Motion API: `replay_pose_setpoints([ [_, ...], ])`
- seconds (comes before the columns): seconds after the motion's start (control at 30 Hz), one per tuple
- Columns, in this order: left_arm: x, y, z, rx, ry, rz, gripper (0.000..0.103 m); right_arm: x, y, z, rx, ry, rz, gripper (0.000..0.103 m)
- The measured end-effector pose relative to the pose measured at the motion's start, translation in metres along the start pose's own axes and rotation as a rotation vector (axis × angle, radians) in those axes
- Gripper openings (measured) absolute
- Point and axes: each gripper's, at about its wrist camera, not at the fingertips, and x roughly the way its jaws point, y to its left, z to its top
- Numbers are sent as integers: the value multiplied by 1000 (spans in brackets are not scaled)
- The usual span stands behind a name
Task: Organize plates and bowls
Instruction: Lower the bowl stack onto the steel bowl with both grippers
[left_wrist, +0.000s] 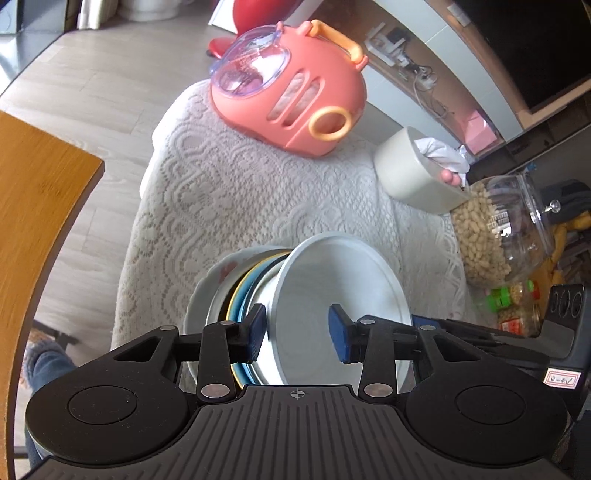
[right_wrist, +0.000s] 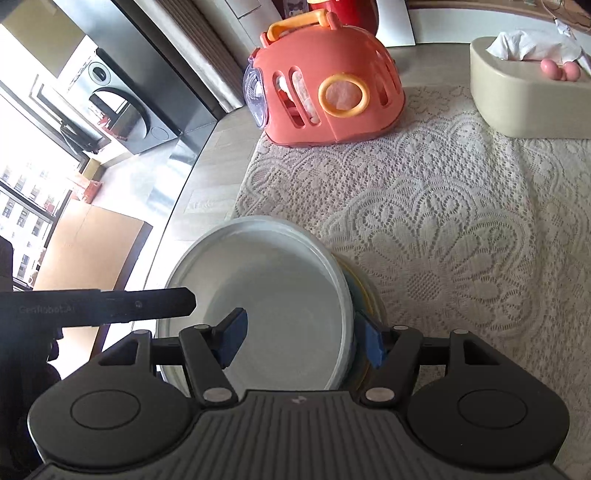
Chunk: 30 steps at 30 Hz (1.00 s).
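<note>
Here, both of my grippers hang over a stack of dishes on a table covered with a white lace cloth (right_wrist: 436, 236). The top piece is a pale grey-white bowl (left_wrist: 343, 295), nested in a stack of plates and bowls (left_wrist: 236, 291) with blue, yellow and white rims showing beneath it; the lowest is a white plate with a scalloped edge and a red pattern. The stack sits near the table's front edge.

My left gripper (left_wrist: 297, 332) has its blue-padded fingers (left_wrist: 255, 332) spread apart. One finger sits outside the top bowl's wall, beside the stacked rims, and the other lies over the bowl's interior. I cannot tell whether either pad touches it.

My right gripper (right_wrist: 303, 343) is also spread wide, straddling the bowl's (right_wrist: 266, 291) rim: one finger over the inside, the other outside, close to the coloured rims below.

Further back on the cloth stands a coral-pink plastic carrier (left_wrist: 291, 92) with an orange handle and a clear dome. To its right is a cream tissue box (right_wrist: 528, 96). In the left view a jar of peanuts (left_wrist: 495, 236) sits beyond the table's right side.
</note>
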Motion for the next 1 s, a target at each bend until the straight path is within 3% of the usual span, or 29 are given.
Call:
replay_pose_setpoints([
  [0.33,5,7,0,-20,1,28,39,-1,1,-3,-8,-3,11,65],
  [0.57,4,5,-1,-2,-11,70,38,-15,5,-7,-39,-33,22,49],
  [0.87,-4,2,-5,-2,-38,117,38,-18,3,-14,-53,-38,2,48],
  [1.0,-21,-5,-5,1,-93,136,37,-27,-2,-19,-57,-67,-1,48],
])
